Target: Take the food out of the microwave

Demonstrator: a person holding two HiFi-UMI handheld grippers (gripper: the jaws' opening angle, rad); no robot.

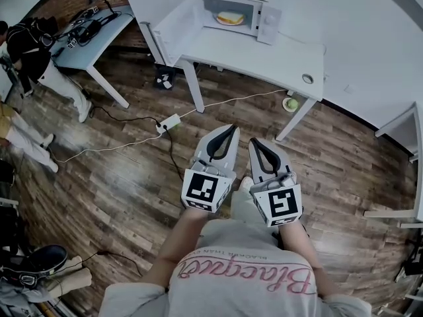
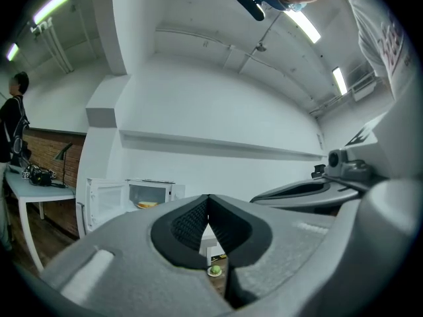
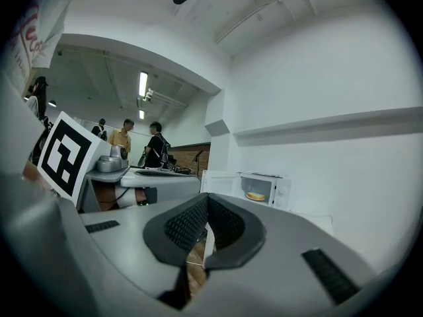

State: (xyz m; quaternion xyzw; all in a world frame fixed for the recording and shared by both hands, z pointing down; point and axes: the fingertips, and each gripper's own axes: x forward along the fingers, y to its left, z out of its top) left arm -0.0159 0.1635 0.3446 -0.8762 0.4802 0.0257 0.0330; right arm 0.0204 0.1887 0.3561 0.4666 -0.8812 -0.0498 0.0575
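The white microwave (image 1: pixel 231 8) stands on a white table (image 1: pixel 264 55) ahead, its door (image 1: pixel 175 28) swung open to the left. Inside it lies the food (image 1: pixel 230 18), a yellowish sandwich on a plate, also seen small in the left gripper view (image 2: pixel 147 204) and the right gripper view (image 3: pixel 255 196). My left gripper (image 1: pixel 231 128) and right gripper (image 1: pixel 253 140) are held side by side over the wooden floor, well short of the table. Both point level toward the microwave. The left gripper (image 2: pixel 208 197) is shut and empty, and so is the right gripper (image 3: pixel 207 199).
A power strip (image 1: pixel 168 121) and cables lie on the floor between me and the table. A green object on a small dish (image 1: pixel 291 104) sits by a table leg. At the left stand a blue-grey table (image 1: pixel 92 41) with gear and people (image 1: pixel 26 58). Shoes (image 1: pixel 39 263) are at lower left.
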